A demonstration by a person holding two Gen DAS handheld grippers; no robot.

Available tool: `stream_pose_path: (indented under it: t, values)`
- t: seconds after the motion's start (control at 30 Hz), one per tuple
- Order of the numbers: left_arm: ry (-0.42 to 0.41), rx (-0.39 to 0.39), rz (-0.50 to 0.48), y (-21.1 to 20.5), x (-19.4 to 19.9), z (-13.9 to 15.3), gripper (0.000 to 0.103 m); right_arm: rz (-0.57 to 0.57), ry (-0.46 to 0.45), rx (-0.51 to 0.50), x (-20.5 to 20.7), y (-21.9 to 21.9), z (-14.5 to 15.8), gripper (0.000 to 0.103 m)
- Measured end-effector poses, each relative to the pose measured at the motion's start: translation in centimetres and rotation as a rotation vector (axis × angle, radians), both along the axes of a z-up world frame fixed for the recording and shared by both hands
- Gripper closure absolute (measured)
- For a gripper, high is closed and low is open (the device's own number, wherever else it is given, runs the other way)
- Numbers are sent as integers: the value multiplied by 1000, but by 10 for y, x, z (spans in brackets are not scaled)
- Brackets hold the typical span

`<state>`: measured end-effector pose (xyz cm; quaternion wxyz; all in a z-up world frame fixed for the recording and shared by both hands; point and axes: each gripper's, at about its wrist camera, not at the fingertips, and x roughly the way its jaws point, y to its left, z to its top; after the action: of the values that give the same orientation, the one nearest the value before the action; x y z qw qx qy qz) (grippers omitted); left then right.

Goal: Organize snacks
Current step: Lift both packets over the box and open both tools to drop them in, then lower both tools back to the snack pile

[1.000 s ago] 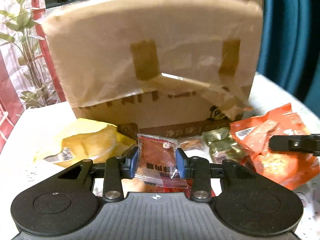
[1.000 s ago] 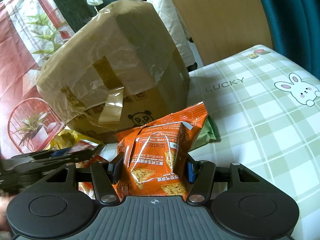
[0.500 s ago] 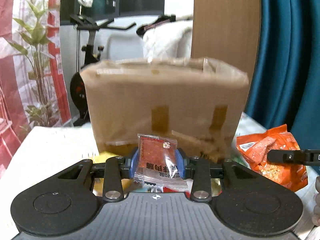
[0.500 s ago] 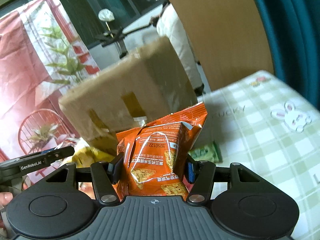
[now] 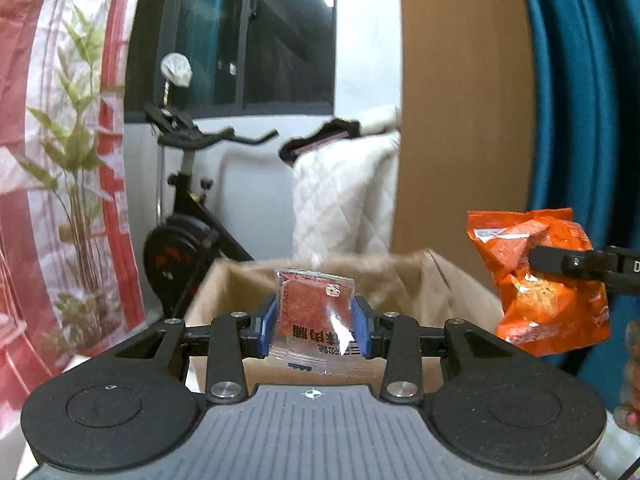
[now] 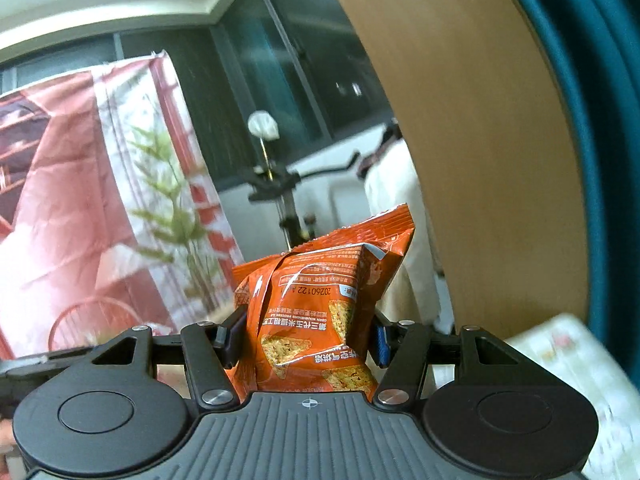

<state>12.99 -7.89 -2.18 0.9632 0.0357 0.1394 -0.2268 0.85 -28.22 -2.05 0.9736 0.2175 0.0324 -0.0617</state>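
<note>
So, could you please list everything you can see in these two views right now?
Small snack packet: one, red in clear wrap, clamped over the box.
Chip bag: one, orange, held up in the air.
Cardboard box: one, brown, open, below the packet.
Exercise bike: one, black, behind the box.
White quilted cover: one, beside the bike.
Curtain: one, teal, right edge.
Checked tablecloth: one, pale green, lower right.
Left hand-held gripper: one, black, closed.
Right hand-held gripper: one, black, closed.

dim indoor light, windows point(image 5: 276, 32) dark — glare glints off the snack wrappers. fisheye bends the edges; motion blur smears the tablecloth point(image 6: 568, 364) and box rim point(image 5: 360, 268).
</note>
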Motion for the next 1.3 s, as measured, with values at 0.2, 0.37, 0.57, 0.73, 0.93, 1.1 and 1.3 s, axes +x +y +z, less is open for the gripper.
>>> stream_pose_path:
  t: [0.2, 0.37, 0.57, 0.73, 0.93, 1.1, 1.3]
  values:
    - [35, 5, 39, -10, 68, 9, 62, -22, 32, -37, 84, -16, 19, 49]
    - [123, 11, 76, -11, 109, -10, 62, -7, 124, -45, 140, -13, 5, 49]
    - [145, 49, 94, -12, 118, -26, 30, -6, 208, -49, 163, 1, -17, 23]
    - [185, 46, 90, -7, 114, -36, 27, 8, 199, -120, 152, 13, -14, 20]
    - [165, 64, 75, 0, 89, -36, 27, 17, 207, -158, 128, 19, -11, 20]
    - [150, 52, 64, 7, 66, -28, 27, 18, 214, -168, 107, 26, -9, 20]
    - [134, 32, 62, 15, 31, -23, 27, 22, 211, -187, 77, 37, -7, 20]
